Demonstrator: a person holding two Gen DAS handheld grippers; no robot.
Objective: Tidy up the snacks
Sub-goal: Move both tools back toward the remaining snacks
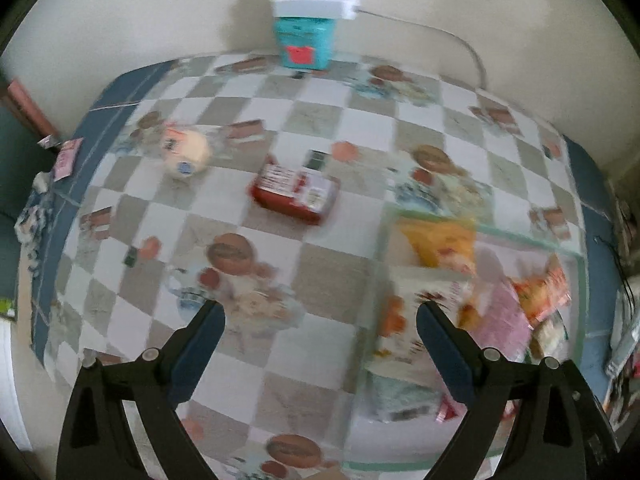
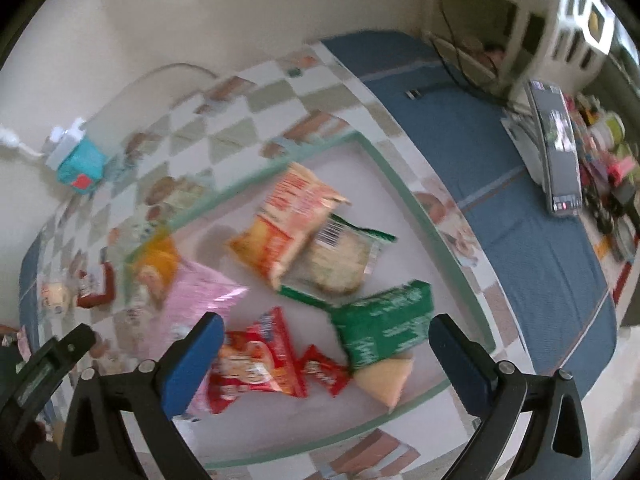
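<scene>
A clear glass tray (image 2: 256,172) on the checkered table holds several snack packs: an orange pack (image 2: 292,216), a clear pack with green ends (image 2: 340,264), a green pack (image 2: 384,324), a red pack (image 2: 256,360) and a pink pack (image 2: 196,300). My right gripper (image 2: 326,336) is open and empty above the tray. In the left wrist view a red snack box (image 1: 296,194) and a round cream-coloured snack (image 1: 186,154) lie on the table outside the tray (image 1: 520,238). My left gripper (image 1: 320,320) is open and empty, above the table, short of the red box.
A teal box (image 1: 306,46) with a white device on top stands at the table's far edge by the wall. A blue cloth border (image 2: 500,168) runs along the table's side. A remote-like device (image 2: 558,152) and clutter lie at the right.
</scene>
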